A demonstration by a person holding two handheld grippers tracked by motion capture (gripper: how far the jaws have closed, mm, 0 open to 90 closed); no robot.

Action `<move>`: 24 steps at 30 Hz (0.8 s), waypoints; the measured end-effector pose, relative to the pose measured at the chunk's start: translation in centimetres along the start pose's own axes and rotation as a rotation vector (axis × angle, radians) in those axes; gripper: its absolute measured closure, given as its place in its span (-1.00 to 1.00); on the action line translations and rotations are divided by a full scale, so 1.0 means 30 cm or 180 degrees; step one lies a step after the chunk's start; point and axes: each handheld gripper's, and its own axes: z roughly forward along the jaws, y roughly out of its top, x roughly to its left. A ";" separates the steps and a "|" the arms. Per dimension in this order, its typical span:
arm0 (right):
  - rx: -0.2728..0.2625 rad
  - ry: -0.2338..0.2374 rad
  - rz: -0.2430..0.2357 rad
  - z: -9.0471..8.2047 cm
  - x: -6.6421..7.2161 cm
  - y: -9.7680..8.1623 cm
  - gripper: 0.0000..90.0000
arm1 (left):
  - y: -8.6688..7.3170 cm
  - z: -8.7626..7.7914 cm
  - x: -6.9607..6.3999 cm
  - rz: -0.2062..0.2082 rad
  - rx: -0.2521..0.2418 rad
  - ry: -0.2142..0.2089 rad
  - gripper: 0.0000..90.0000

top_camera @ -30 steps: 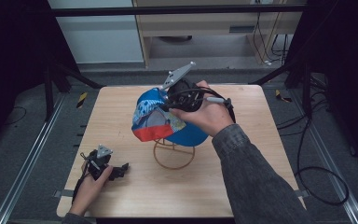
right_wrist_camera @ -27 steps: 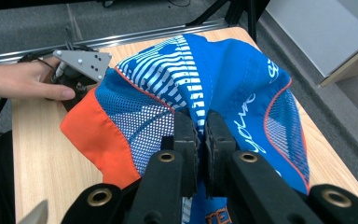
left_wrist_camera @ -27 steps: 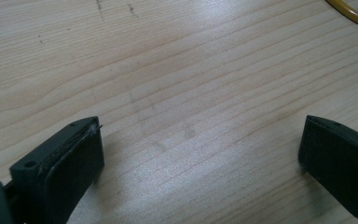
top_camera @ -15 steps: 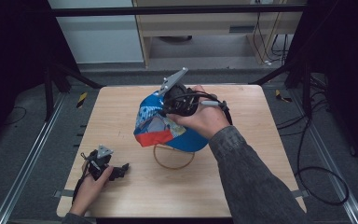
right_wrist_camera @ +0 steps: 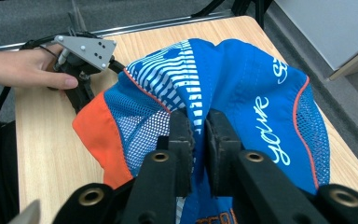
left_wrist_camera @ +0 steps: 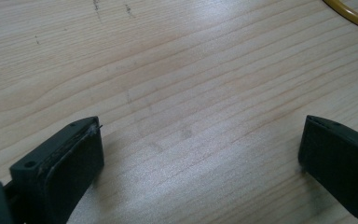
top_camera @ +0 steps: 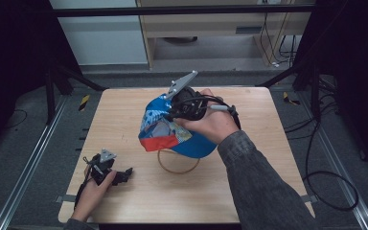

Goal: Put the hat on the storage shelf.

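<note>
Right hand-held gripper [right_wrist_camera: 199, 130] pinches the blue cap's [right_wrist_camera: 242, 84] fabric.

A lab recording bay: black frame posts [top_camera: 52, 81] and floor rails [top_camera: 26, 172] are surrounding the wooden table [top_camera: 268, 158], cables [top_camera: 326, 182] trailing beside it.

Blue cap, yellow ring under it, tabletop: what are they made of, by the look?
Blue and orange cap: soft woven fabric with mesh panels; it bunches between the right gripper fingers. Thin yellow ring: smooth, glossy, probably plastic or coated wire; unclear which. Pale wooden tabletop: matt wood or wood-look laminate, grain lines visible.
</note>
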 end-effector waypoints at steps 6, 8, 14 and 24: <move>-0.0010 -0.0026 0.0012 -0.001 -0.003 -0.001 0.71 | 0.000 0.000 0.000 -0.0002 -0.0001 0.0000 -1.00; -0.0011 -0.0036 0.0007 -0.001 -0.004 0.000 0.68 | 0.000 0.000 0.000 -0.0002 -0.0002 0.0000 -1.00; -0.0015 -0.0059 0.0002 0.001 -0.001 0.001 0.52 | 0.000 0.000 0.000 -0.0001 -0.0001 0.0000 -1.00; -0.0016 -0.0124 0.0018 0.002 -0.001 0.005 0.16 | 0.000 0.000 0.000 -0.0002 -0.0001 0.0000 -1.00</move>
